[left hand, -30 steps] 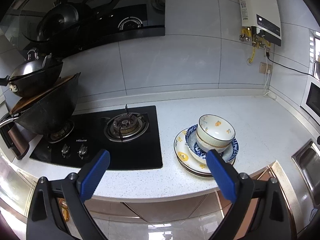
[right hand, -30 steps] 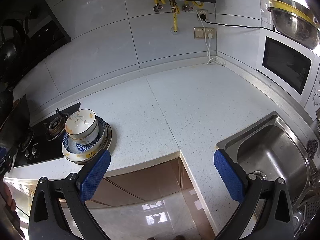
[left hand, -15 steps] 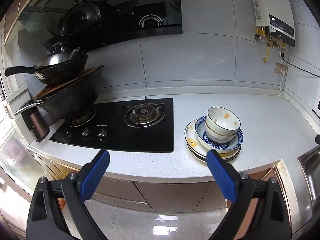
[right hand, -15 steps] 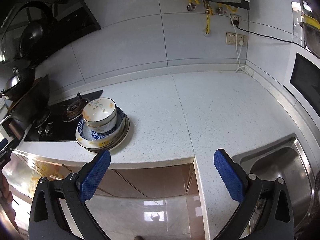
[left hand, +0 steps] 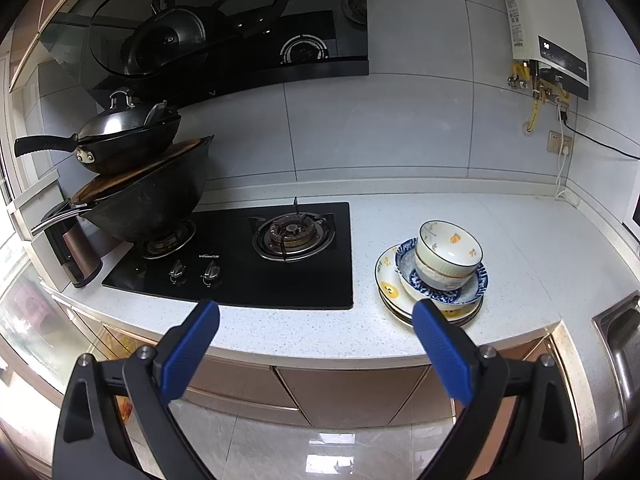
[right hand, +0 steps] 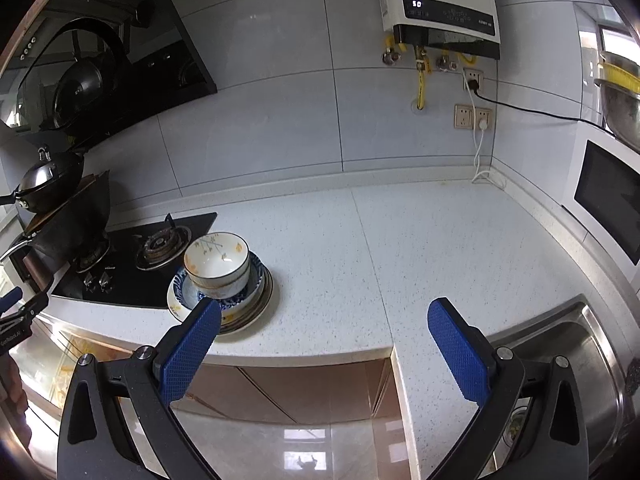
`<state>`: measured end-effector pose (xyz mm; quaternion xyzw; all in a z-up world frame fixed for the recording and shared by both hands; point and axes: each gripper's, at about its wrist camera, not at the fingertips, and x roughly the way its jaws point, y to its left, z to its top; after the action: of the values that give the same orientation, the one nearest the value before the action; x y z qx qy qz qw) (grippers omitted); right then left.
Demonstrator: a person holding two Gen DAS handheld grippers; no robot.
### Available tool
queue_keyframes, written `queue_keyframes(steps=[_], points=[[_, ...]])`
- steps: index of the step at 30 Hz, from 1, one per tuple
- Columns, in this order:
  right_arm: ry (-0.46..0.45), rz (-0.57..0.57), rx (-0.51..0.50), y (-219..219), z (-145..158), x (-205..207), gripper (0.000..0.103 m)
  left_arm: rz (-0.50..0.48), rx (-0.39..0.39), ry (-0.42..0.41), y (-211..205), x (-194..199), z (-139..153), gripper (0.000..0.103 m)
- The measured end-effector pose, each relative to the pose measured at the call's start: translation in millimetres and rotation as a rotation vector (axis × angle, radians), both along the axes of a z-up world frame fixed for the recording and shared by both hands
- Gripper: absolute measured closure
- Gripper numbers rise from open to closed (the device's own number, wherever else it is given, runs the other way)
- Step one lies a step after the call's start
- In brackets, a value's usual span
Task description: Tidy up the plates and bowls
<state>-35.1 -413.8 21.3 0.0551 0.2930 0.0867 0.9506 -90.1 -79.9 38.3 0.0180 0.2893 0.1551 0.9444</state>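
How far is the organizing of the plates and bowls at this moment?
Already done: the bowls sit nested on the plates, one pile on the countertop beside the stove. In hand: nothing; the left gripper and right gripper are open and empty, short of the counter edge. Left: cannot tell whether the pile still needs sorting or moving.

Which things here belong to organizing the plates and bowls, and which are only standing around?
For the job:
- white bowls
- blue-patterned dish
- plates

Only standing around:
- stove
- woks
- sink
- water heater
- microwave
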Motion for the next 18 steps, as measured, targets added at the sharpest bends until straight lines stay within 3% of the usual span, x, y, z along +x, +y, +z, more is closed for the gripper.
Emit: queue_keyframes(steps=[18], points=[[0.034, 0.024, -0.013, 6.1, -6.1, -3.1, 0.001, -0.024, -0.013, 0.007, -7.5, -3.8, -2.5, 0.005]])
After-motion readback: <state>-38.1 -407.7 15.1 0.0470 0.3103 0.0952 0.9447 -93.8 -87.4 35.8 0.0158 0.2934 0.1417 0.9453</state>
